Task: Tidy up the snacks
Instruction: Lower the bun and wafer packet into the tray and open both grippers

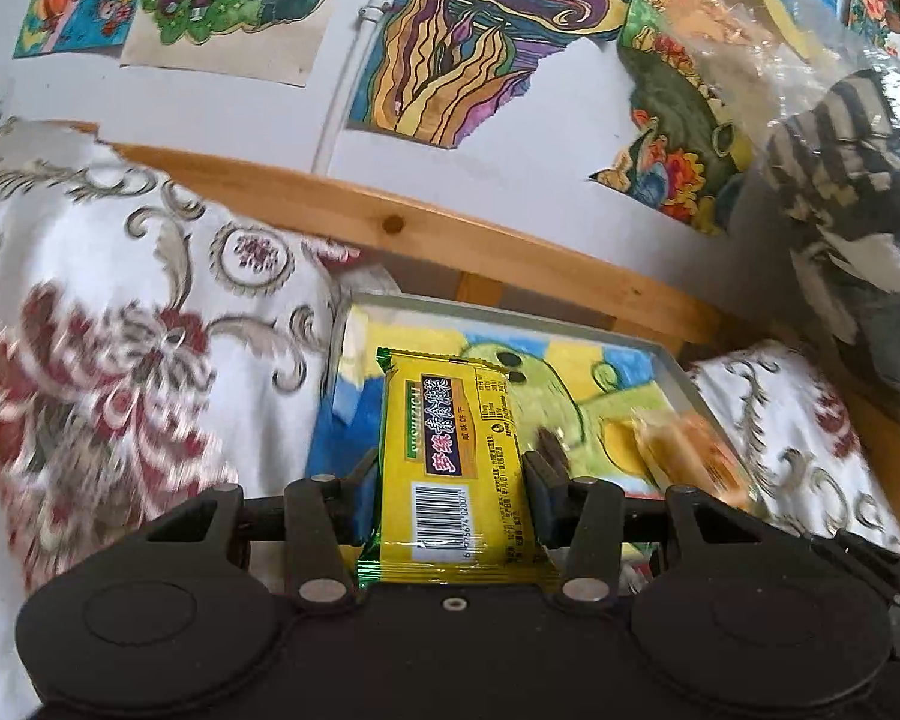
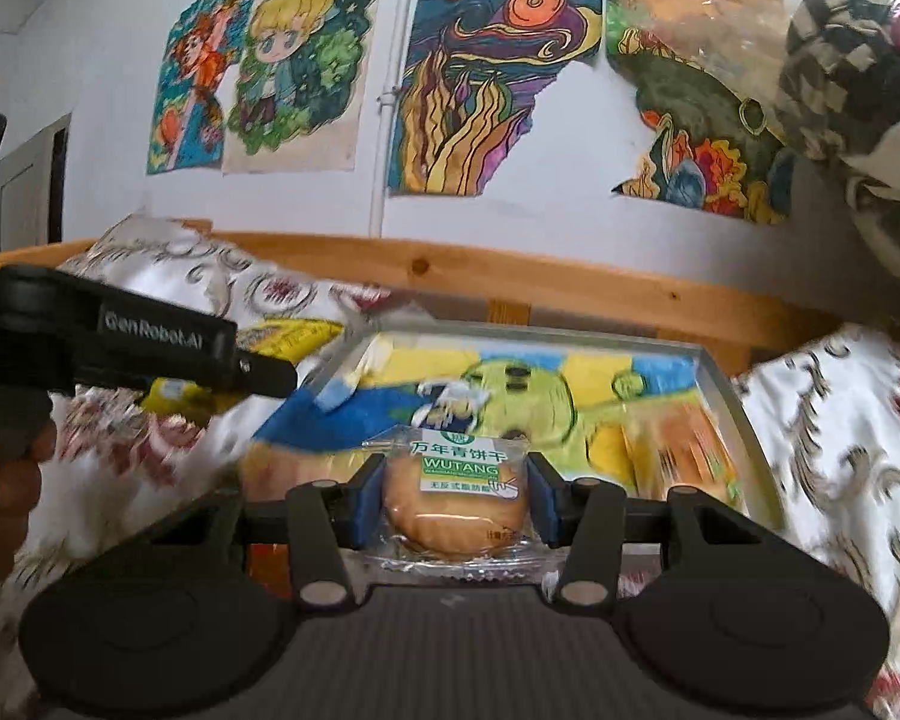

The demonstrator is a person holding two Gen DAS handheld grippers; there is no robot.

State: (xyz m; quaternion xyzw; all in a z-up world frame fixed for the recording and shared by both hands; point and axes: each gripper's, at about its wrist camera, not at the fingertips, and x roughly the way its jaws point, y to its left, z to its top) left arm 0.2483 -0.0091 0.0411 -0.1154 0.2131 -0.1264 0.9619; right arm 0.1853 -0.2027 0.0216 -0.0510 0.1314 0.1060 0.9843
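Observation:
My left gripper is shut on a yellow snack packet with a barcode, held upright over the near end of a shallow grey tray lined with a colourful drawing. A clear-wrapped round biscuit with a green label sits between the blue pads of my right gripper, which is shut on it just before the same tray. In the right wrist view the left gripper's black body reaches in from the left with the yellow packet in it. The biscuit shows blurred at the right of the left wrist view.
The tray rests on a white cloth with red floral print. A wooden rail runs behind it along a wall covered with coloured drawings. A plastic bag of clothes hangs at the upper right. A hand holds the left gripper.

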